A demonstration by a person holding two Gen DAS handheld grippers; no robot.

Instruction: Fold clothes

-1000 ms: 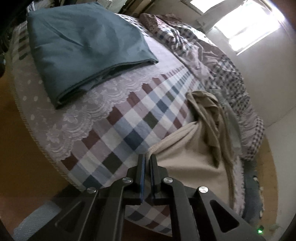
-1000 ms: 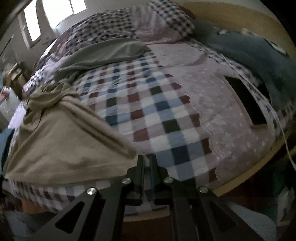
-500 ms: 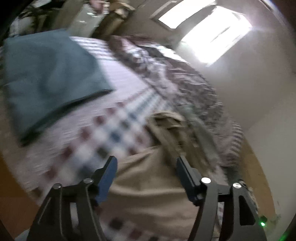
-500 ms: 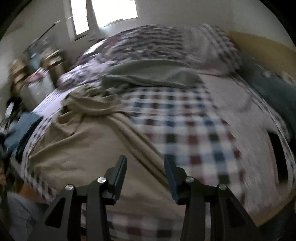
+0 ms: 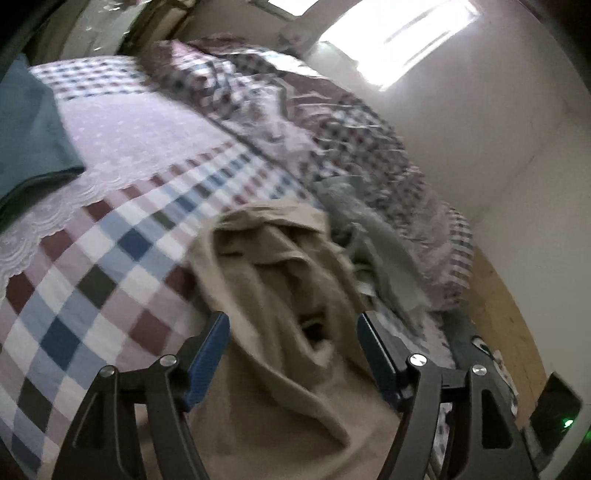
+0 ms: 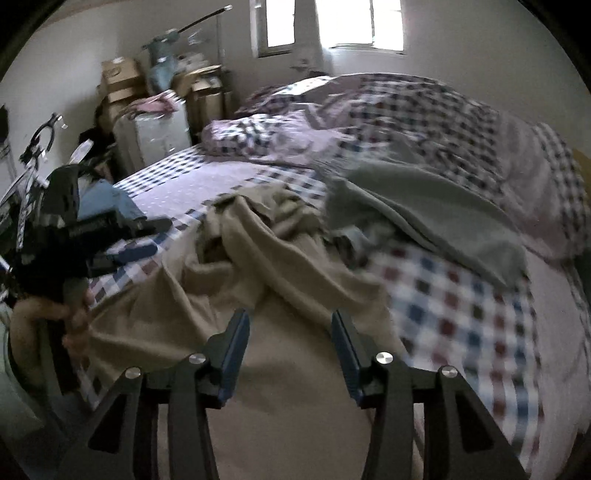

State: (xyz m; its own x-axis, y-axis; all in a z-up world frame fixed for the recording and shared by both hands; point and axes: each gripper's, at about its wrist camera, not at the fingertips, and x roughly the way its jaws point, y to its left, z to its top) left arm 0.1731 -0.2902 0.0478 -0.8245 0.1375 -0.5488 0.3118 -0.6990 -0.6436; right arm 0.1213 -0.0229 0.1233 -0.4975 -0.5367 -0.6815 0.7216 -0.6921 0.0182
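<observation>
A crumpled beige garment (image 5: 280,295) lies on the checked bedspread (image 5: 110,266), its lower part spread flat and its upper part bunched. My left gripper (image 5: 291,325) hangs open just above the bunched folds, gripping nothing. In the right wrist view the same beige garment (image 6: 258,266) fills the middle. My right gripper (image 6: 290,317) is over its flat part, jaws opening, with the cloth below them and not pinched. At the left of that view a hand (image 6: 74,317) holds the left gripper (image 6: 162,236). A grey-green garment (image 6: 424,206) lies beyond the beige one.
A folded teal cloth (image 5: 29,140) rests on the lace-edged part of the bed at the left. A bunched checked quilt (image 6: 424,110) and a pillow (image 6: 258,136) cover the far side. Boxes and a white cabinet (image 6: 155,125) stand by the wall under a window (image 6: 354,22).
Both grippers were shut at the beige garment's lower corners; both have opened and let go. Both have swung across the bed toward its bunched upper part, the right one rolling.
</observation>
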